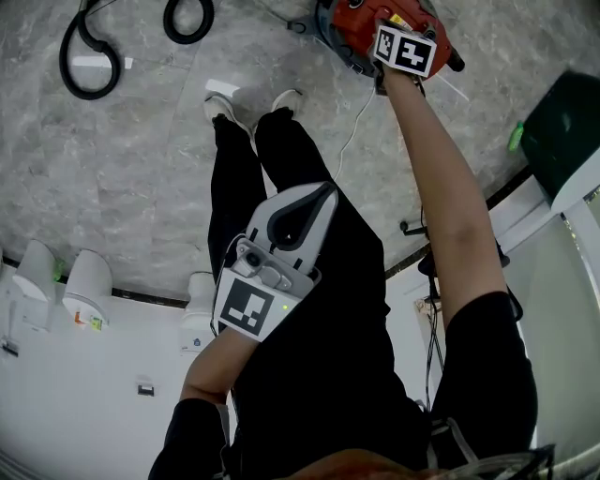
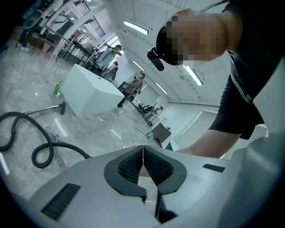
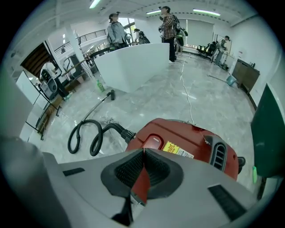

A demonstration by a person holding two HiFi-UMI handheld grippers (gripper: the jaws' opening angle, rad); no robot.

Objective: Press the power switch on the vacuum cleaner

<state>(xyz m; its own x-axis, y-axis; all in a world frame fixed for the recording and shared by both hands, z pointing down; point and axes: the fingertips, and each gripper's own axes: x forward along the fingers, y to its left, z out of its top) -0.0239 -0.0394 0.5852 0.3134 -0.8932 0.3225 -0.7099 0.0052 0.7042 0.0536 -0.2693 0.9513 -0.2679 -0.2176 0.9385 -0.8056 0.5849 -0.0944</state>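
The red vacuum cleaner (image 3: 189, 142) lies on the grey marble floor, at the top of the head view (image 1: 352, 23). On its top is a raised red rounded button (image 3: 152, 142) beside a yellow label. My right gripper (image 3: 143, 152) is shut and empty, its tips just before that button; whether they touch it I cannot tell. In the head view its marker cube (image 1: 405, 49) covers the vacuum at the end of an outstretched arm. My left gripper (image 1: 328, 190) is shut on nothing, held close to the person's black trousers. Its own view (image 2: 142, 149) looks up into the room.
A black hose (image 3: 95, 133) coils on the floor from the vacuum's front, also at the upper left of the head view (image 1: 89, 56). A white cable (image 1: 352, 131) trails across the floor. A white counter (image 3: 133, 62), a dark green panel (image 3: 267, 133) and several people stand further off.
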